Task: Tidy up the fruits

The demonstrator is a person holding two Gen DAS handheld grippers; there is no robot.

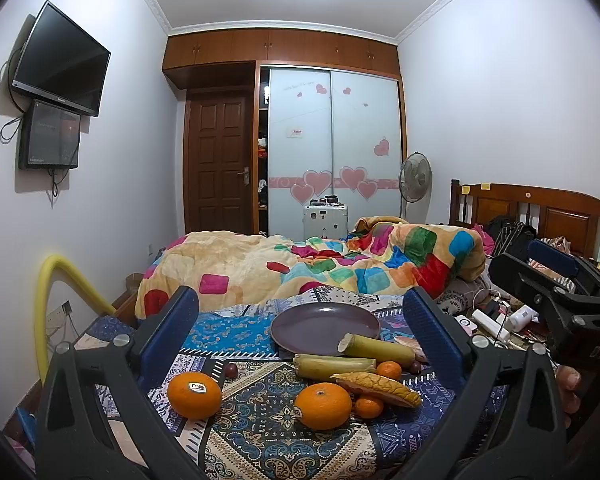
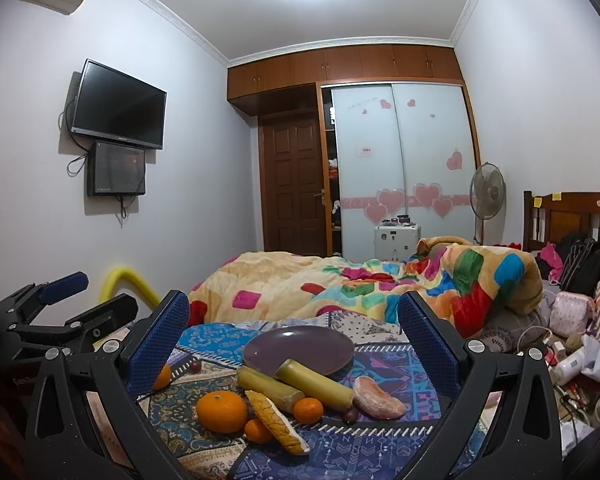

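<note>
Fruits [image 1: 324, 404] beside a purple plate [image 1: 324, 326] on a patterned cloth [image 1: 260, 440].
Left gripper [image 1: 300, 320] and right gripper [image 2: 294, 322] spread wide, grasping nothing.

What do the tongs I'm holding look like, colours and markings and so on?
Both are matching black plastic frames with triangular cut-outs and silver round screws. The left tongs and right tongs each have two fingers faced with blue textured pads. The right one's body shows pale lettering, roughly "DAS". No cables or sleeves are visible.
</note>
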